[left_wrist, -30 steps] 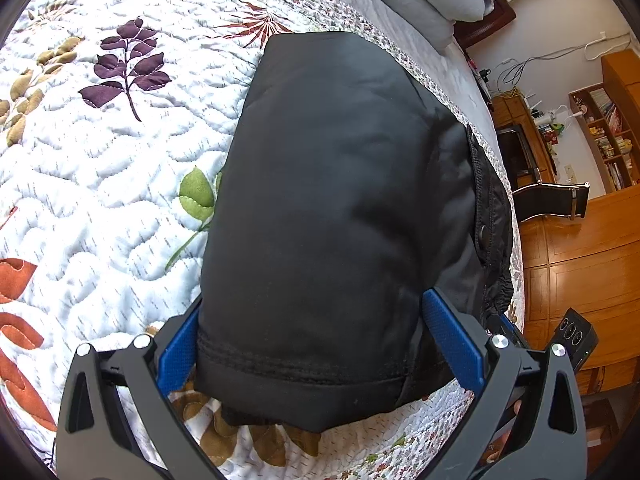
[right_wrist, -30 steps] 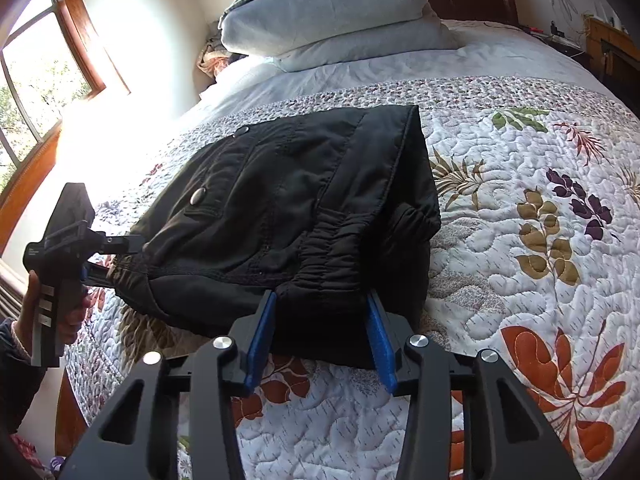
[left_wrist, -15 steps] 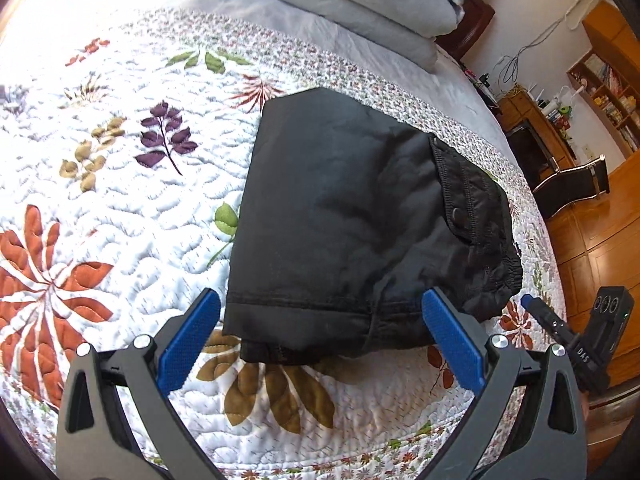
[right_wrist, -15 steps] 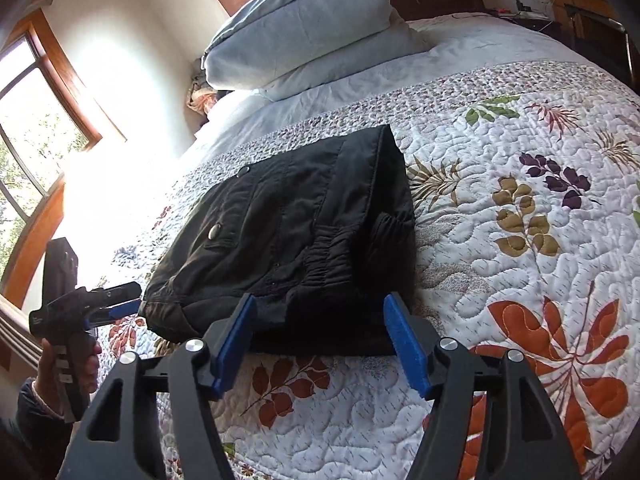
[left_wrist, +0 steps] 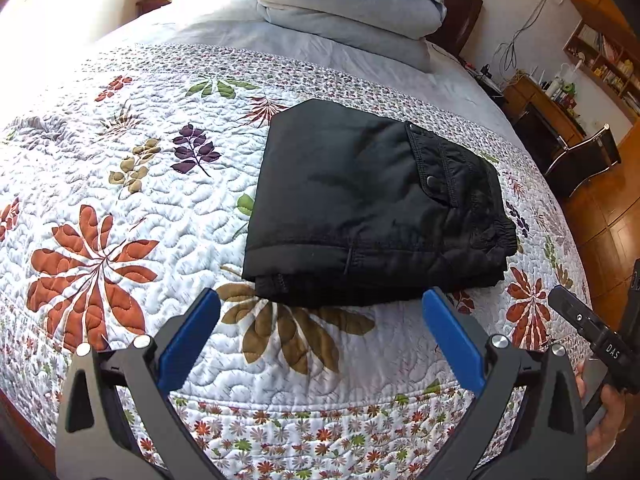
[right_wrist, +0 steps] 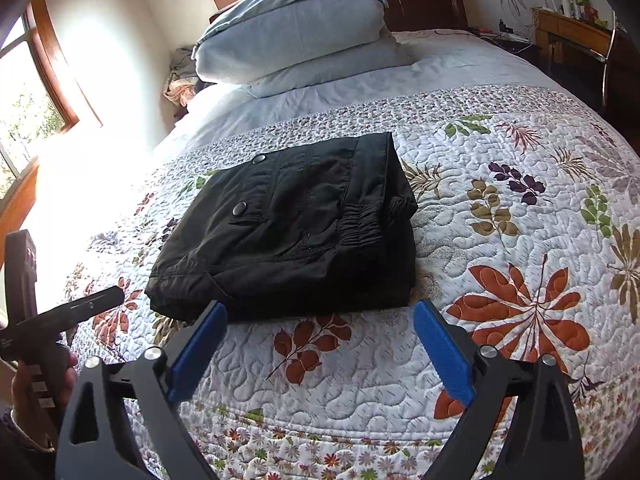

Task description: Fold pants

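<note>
The black pants (left_wrist: pixel 360 208) lie folded into a compact rectangle on the floral quilt, with a snap pocket and the elastic waistband on top. They also show in the right wrist view (right_wrist: pixel 296 232). My left gripper (left_wrist: pixel 320 300) is open and empty, held just short of the near edge of the pants. My right gripper (right_wrist: pixel 316 308) is open and empty, also just short of the pants and above the quilt. The other hand-held gripper shows at the right edge of the left wrist view (left_wrist: pixel 592 332) and at the left edge of the right wrist view (right_wrist: pixel 60 320).
The quilt (left_wrist: pixel 120 200) covers the bed down to its near edge (left_wrist: pixel 320 420). Stacked blue-grey pillows (right_wrist: pixel 296 28) lie at the head. A window (right_wrist: pixel 24 112) is on the left; a desk, shelves and a chair (left_wrist: pixel 580 152) stand beside the bed over a wooden floor.
Both grippers have let go of the pants, opened wider and pulled back toward the foot of the bed. The folded pants stay flat on the quilt.
</note>
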### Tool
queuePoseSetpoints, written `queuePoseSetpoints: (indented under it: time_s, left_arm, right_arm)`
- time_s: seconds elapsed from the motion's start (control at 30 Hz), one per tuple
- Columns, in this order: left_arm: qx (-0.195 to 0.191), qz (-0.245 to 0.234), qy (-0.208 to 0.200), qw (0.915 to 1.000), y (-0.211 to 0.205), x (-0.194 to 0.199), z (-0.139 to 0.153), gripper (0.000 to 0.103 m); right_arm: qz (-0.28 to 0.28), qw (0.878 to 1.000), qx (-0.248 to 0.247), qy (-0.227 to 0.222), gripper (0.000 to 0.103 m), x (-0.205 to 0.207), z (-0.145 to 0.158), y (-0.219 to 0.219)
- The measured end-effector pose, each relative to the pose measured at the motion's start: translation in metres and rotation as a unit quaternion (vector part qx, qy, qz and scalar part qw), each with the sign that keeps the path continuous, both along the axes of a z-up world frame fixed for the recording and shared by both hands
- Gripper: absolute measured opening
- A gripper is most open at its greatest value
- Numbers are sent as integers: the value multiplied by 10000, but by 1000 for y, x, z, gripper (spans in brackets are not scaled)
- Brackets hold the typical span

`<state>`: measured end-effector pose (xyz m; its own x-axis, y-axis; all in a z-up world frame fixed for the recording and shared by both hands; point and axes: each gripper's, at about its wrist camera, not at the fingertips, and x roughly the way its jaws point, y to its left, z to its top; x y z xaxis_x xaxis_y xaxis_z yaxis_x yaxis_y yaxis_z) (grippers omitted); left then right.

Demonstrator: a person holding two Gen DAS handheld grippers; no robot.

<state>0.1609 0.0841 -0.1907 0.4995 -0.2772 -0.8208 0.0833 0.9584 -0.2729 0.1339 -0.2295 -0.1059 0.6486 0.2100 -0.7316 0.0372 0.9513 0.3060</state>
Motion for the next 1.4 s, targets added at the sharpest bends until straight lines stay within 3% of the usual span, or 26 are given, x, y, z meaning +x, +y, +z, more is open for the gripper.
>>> queuePoseSetpoints:
  time_s: [0.17,0.47,0.7,1.1,1.4]
  left_arm:
    - [114,93,95,9998,2,-14,3,100]
    - [880,170,-70,9960,4,-34,18,100]
    - [688,56,-90,9976,4,-47,31,100]
    - [947,17,-321,9950,0,-71,55,100]
    - [926,41,-493,9945,-3,-88,77,100]
  right_arm:
    - [-53,9994,-319,154,99,-10,6,14]
    - [-61,9985,-385,384,99,-22,16,31]
    - [-53,9983,-357,464,99,-31,27,42]
    - [-12,9955,-807,498,99,-45,44,61]
    - [-12,9964,-720,439,99,-55,58,63]
